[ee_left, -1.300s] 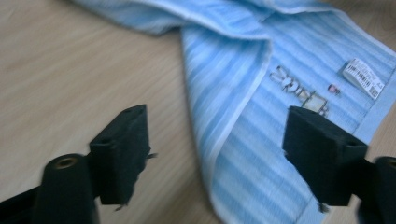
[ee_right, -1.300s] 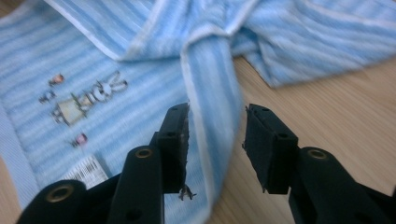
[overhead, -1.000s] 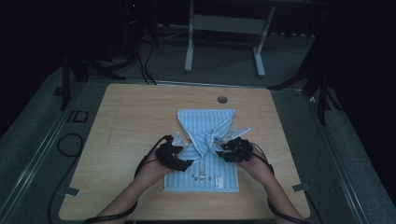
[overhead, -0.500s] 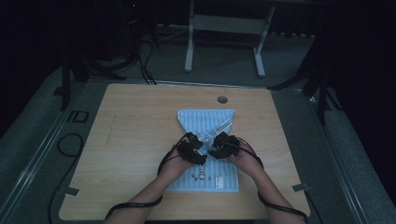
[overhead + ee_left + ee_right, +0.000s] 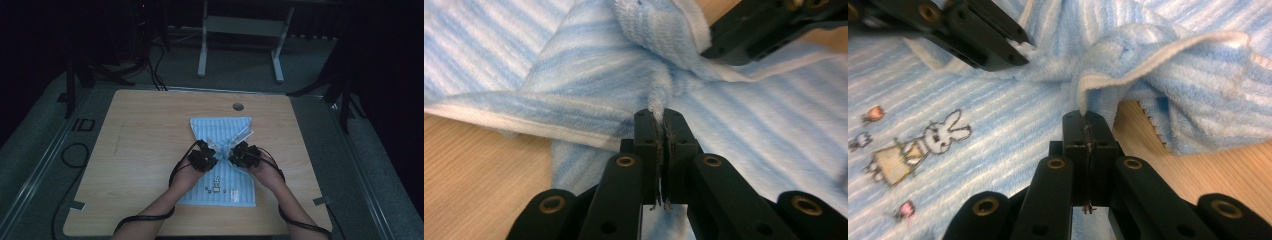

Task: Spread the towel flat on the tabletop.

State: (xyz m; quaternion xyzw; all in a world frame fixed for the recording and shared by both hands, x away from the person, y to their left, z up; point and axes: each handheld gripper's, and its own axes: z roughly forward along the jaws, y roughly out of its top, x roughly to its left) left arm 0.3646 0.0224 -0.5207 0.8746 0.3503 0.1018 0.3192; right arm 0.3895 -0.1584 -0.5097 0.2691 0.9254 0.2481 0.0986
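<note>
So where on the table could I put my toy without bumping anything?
The wood left of the blue striped towel is bare out to the table edge. A narrower strip is free on its right, and another behind it, beside the round hole. The middle is crowded: the left gripper and right gripper both pinch the towel there.

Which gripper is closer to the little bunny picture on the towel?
Left. The left gripper sits just above the bunny picture; the right gripper is farther to its right.
</note>
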